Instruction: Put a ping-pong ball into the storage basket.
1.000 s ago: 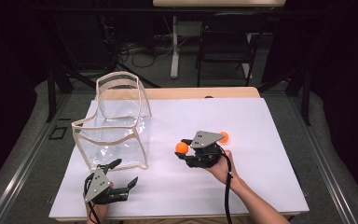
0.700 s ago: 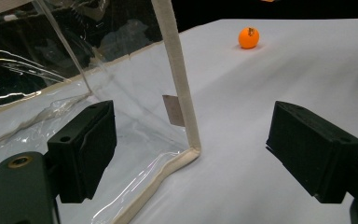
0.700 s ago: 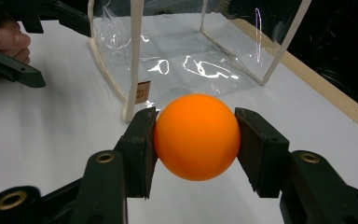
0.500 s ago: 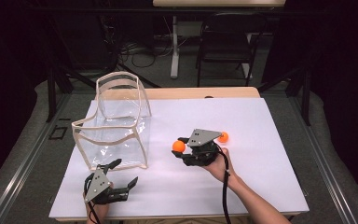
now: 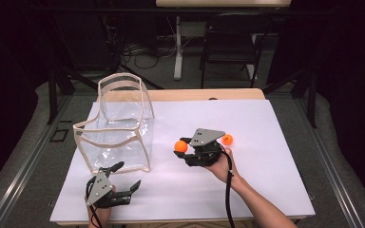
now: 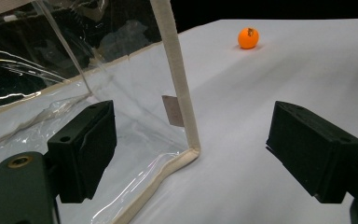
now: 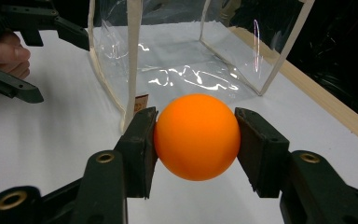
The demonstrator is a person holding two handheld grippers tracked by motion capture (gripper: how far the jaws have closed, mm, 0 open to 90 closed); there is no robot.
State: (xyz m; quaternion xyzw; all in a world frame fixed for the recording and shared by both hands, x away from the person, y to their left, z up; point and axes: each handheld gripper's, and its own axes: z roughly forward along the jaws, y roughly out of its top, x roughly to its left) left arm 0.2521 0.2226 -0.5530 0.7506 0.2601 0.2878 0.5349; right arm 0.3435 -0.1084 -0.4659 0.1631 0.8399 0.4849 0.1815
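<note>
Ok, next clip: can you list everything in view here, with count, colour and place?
clear plastic bag: one, transparent with beige trim, open-topped, standing on the left half of the table.
held ball: one, orange, clamped between the right jaws above the table's middle.
loose ball: one, orange, lying on the sheet just beyond the right hand.
white sheet: one, white, covering the table top.
table: one, light wood, edge showing at the far side.
chair: one, dark, on the floor behind the table.
left hand-held gripper: one, black with grey plate, jaws open, at the near left by the bag's corner.
right hand-held gripper: one, black with grey plate, shut on the held ball.
</note>
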